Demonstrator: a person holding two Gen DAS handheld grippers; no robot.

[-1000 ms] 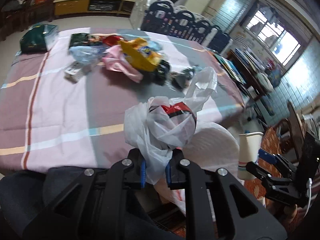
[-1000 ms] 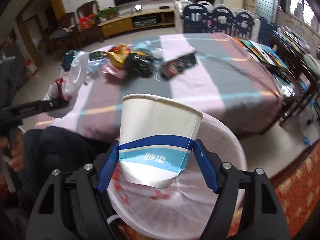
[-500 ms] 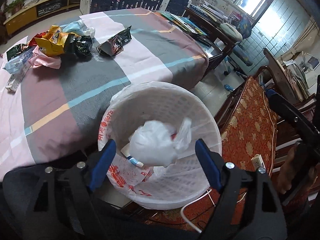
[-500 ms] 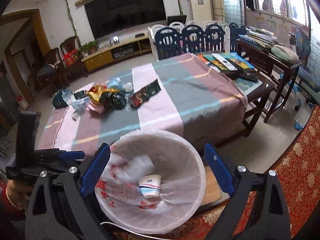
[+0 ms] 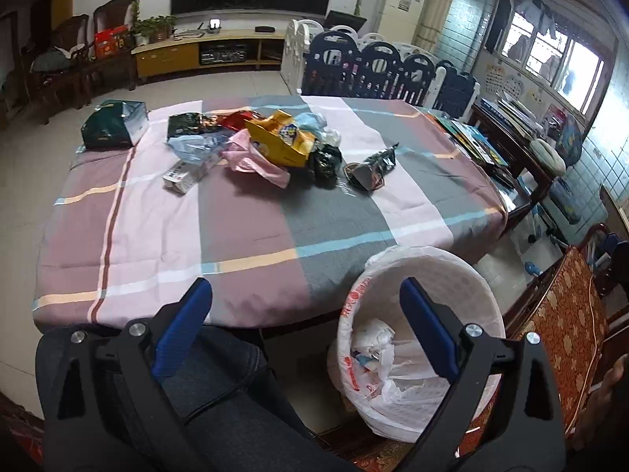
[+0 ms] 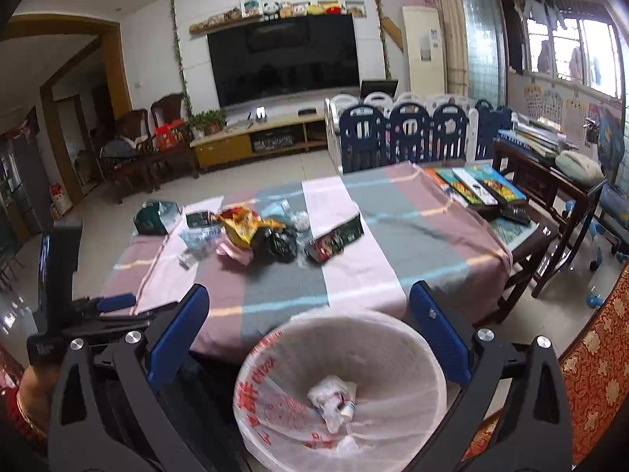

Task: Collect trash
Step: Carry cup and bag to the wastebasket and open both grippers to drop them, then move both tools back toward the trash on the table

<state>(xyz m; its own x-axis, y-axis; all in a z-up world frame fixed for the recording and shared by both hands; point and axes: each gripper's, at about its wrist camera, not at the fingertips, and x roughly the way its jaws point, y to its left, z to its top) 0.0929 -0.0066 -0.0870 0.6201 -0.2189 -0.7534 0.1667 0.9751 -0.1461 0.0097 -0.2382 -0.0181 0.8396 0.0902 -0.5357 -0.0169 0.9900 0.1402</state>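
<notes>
A striped-cloth table [image 5: 243,228] carries a heap of wrappers [image 5: 275,145] at its far middle. Beside its near edge, the lined wastebasket [image 6: 412,358] holds a crumpled white bag [image 6: 330,393]. Left gripper [image 5: 304,326] and right gripper [image 6: 308,330]: fingers apart, empty.

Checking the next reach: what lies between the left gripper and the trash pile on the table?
In the left wrist view, only bare striped tablecloth separates the open left gripper from the trash pile; the person's knee sits below the fingers.
</notes>
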